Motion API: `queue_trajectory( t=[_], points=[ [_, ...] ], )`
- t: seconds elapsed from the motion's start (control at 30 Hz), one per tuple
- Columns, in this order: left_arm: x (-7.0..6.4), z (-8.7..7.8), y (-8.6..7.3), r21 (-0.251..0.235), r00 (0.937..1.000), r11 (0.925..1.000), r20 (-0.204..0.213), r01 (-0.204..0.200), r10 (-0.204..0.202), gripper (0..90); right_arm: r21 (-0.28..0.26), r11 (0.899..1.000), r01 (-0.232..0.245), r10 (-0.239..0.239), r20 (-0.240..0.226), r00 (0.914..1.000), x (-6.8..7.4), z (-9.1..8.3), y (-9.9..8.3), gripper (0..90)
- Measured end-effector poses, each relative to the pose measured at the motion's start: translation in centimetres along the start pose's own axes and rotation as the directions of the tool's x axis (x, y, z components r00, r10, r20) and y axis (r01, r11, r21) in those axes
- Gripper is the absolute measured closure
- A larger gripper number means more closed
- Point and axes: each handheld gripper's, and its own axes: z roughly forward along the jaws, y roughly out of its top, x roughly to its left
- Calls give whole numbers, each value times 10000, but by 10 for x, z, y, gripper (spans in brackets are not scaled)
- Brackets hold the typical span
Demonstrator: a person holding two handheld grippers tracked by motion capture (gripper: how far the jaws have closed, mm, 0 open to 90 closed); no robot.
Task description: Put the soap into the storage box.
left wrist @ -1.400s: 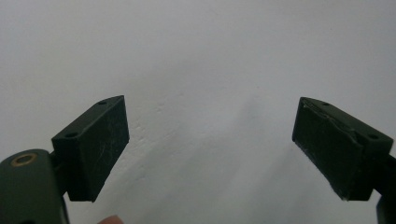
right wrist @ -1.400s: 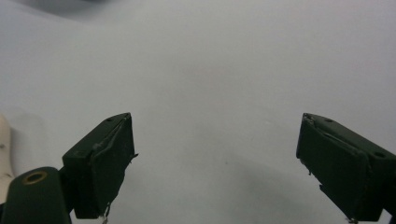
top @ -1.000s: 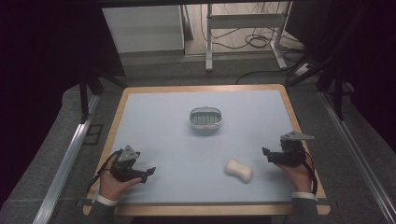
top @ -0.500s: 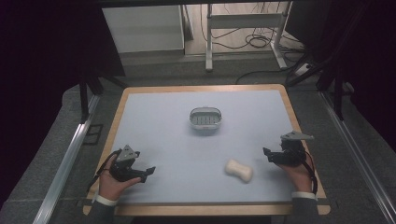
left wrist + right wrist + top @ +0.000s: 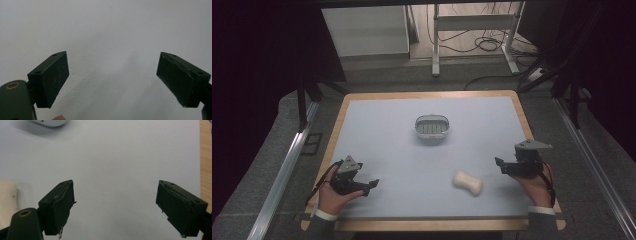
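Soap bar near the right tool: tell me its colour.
Cream-white soap bar, clearest in the high view.

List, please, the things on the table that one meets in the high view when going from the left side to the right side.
left gripper → soap dish → cream soap bar → right gripper

Open mat (image 5: 392, 150) (soap (image 5: 468, 182), dish (image 5: 432, 127))
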Motion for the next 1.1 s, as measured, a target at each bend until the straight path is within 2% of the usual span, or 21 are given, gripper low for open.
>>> queue_trajectory(
  t=[0.1, 0.33, 0.67, 1.1],
  points=[
    [0, 0, 0, -34, 10000, 10000, 23, -9, 10, 112, 186, 9997, 179, -179, -22, 9998, 5, -3, 3, 149],
    [0, -1, 0, -40, 10000, 10000, 43, -7, 7, 112, 200, 9984, 527, -525, -96, 9986, 16, -8, 11, 149],
    [0, 0, 0, -67, 10000, 10000, 94, 8, -7, 112, 432, 9952, 874, -848, -578, 9947, 31, -8, 18, 150],
    [-2, 2, 0, -45, 9999, 10000, 146, 35, -34, 112, 645, 9870, 1472, -1382, -1264, 9823, 47, -11, 27, 173]
  ],
)
